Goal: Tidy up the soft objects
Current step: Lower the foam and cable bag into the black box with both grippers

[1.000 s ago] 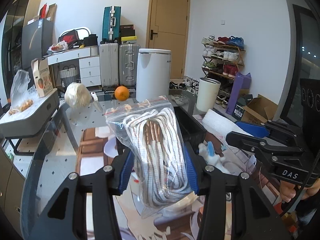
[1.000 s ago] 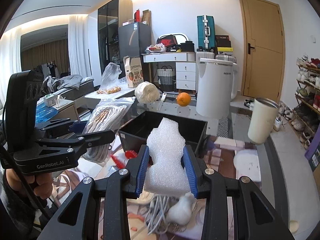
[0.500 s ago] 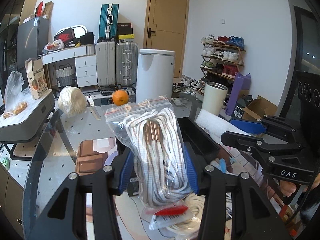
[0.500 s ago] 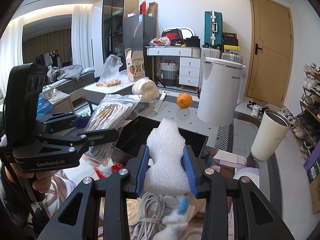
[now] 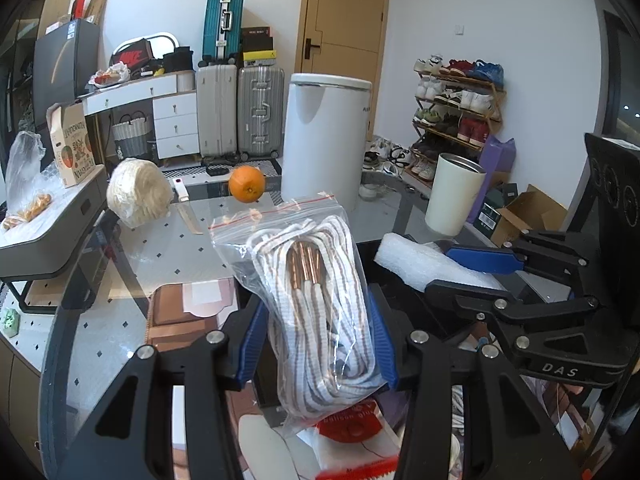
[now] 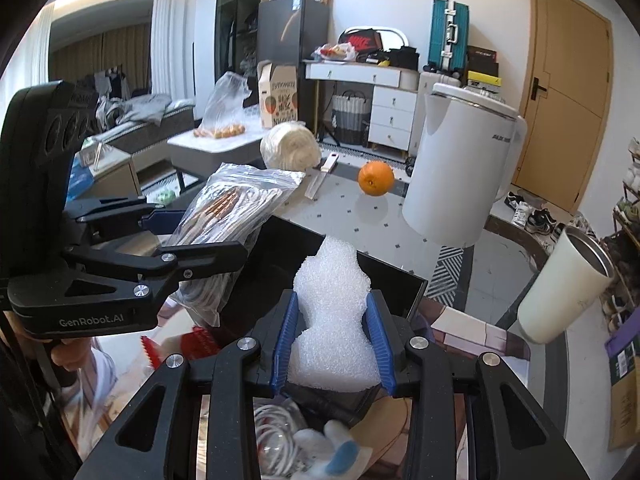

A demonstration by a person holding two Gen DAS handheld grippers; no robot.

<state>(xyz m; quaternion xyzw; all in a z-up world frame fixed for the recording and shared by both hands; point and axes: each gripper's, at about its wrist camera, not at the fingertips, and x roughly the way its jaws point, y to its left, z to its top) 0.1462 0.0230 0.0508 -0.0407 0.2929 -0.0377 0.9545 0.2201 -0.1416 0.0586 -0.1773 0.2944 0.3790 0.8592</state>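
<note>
Left tool clamped on a zip bag of striped laces, the blue pads pressing its lower half, the bag upright and clear of the worktop; right tool narrowed on a block of white foam, which stands up between its pads and bulges above them. Over the past second both grips are unaltered, but both hands have travelled across the worktop toward the black bin; in the right wrist view the bin's open mouth now lies directly behind the foam, and the bag, held by the left tool, has drawn in just beside the bin's left wall; in the left wrist view the right tool and its foam have closed in at right. The orange, the white kettle, the wrapped pale bundle and the cream tumbler stand as before at the far side of the worktop. Reading: both soft items appear to be in transport to the bin, neither yet over its interior with certainty; more soft clutter, white cord among it, remains beneath the tools, so the sorting seems only partly done; the likely next need is to bring each load above the opening before letting go.
</note>
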